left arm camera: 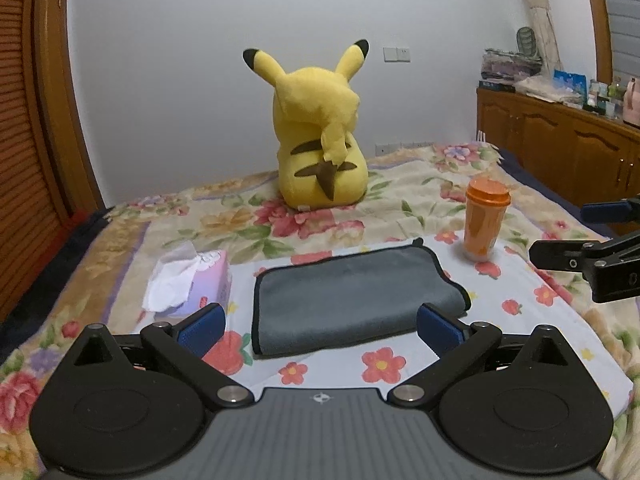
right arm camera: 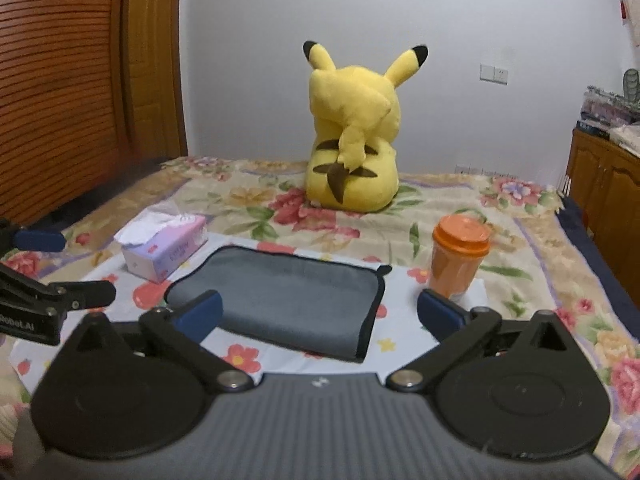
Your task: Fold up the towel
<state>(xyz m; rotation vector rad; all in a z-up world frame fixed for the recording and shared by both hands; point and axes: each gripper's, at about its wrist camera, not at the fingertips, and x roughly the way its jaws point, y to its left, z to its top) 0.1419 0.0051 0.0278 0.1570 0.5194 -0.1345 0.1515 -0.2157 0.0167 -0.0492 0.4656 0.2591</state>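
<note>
A grey towel with a black hem (left arm camera: 352,300) lies folded flat on a white flowered cloth (left arm camera: 532,320) on the bed. It also shows in the right wrist view (right arm camera: 288,300). My left gripper (left arm camera: 320,328) is open and empty, with its blue pads just short of the towel's near edge. My right gripper (right arm camera: 318,312) is open and empty, above the towel's near edge. The right gripper also shows at the right edge of the left wrist view (left arm camera: 576,236). The left gripper also shows at the left edge of the right wrist view (right arm camera: 72,268).
A pink tissue box (left arm camera: 192,284) sits left of the towel. An orange lidded cup (left arm camera: 484,216) stands to its right. A yellow plush toy (left arm camera: 320,140) sits further back on the floral bedspread. A wooden cabinet (left arm camera: 560,152) is at the right, a wooden door (right arm camera: 72,80) at the left.
</note>
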